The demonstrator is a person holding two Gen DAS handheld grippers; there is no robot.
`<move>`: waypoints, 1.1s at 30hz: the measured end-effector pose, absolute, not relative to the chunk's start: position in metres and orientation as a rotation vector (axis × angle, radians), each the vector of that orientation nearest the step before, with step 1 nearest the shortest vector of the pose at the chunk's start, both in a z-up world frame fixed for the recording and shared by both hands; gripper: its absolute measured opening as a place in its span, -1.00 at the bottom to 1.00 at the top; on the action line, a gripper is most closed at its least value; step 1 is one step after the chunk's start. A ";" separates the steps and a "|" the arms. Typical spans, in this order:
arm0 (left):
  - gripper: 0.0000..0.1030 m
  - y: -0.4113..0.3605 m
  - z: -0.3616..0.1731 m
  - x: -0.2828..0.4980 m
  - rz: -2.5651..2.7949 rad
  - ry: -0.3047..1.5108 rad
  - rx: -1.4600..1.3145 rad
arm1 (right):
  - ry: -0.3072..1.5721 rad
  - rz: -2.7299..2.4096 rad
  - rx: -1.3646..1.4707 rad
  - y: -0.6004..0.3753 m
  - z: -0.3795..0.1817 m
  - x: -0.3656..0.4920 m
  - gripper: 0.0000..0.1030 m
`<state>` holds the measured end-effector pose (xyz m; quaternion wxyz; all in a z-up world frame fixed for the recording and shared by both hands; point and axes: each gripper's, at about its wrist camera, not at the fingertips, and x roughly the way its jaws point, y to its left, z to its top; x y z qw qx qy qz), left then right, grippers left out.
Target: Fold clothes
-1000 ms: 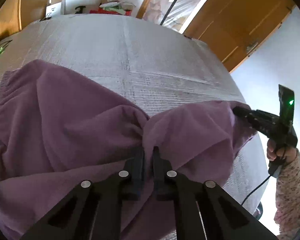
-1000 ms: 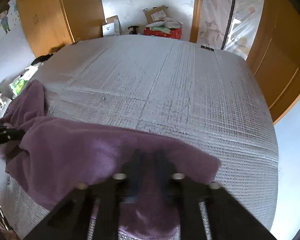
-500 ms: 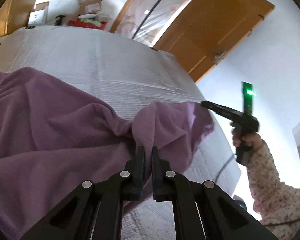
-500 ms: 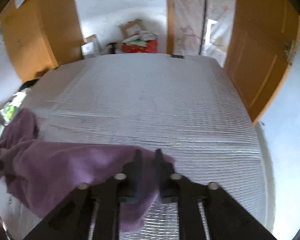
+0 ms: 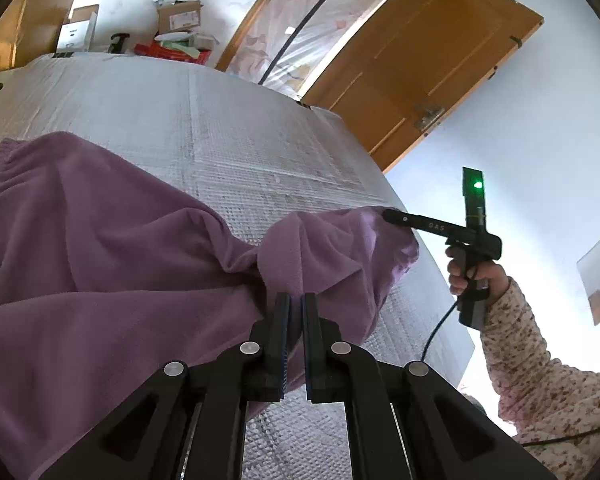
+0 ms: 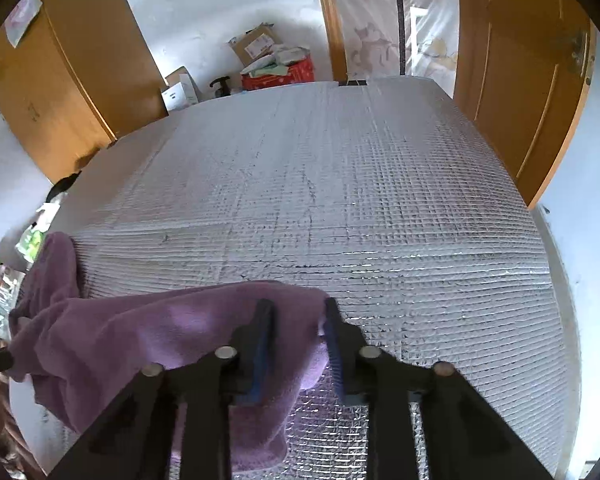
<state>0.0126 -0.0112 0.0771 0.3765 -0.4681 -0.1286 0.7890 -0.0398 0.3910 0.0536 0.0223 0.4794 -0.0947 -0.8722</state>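
My left gripper (image 5: 295,312) is pinching the purple cloth (image 5: 100,248), while the right gripper (image 6: 298,320) has just been closing, jaws parted with the cloth's corner between them. The cloth lies bunched on the table (image 6: 340,200) at my 7 o'clock. I judge I'm mid-regrasp before a fold; next, clamp the right corner firmly.

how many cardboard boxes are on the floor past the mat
2 clear ones: a brown box atop the red bin by the far wall, and a white-faced box to its left. Clutter there may hide more.
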 end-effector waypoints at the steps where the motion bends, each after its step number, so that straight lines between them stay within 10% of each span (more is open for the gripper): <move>1: -0.89 -0.011 0.076 0.012 2.021 -0.328 -1.202 | -0.290 -2.705 1.473 0.391 0.056 -0.039 -0.65; 14: -0.93 -0.025 0.081 0.003 2.094 -0.406 -1.154 | -0.019 -2.954 0.791 0.349 0.149 -0.015 -0.71; 22: -0.93 -0.019 0.065 -0.002 2.108 -0.395 -1.224 | 0.090 -2.938 0.898 0.348 0.116 0.007 -0.70; 33: -0.22 0.003 0.060 -0.020 2.113 -0.241 -1.295 | 0.038 -2.920 1.094 0.372 0.076 0.017 -0.68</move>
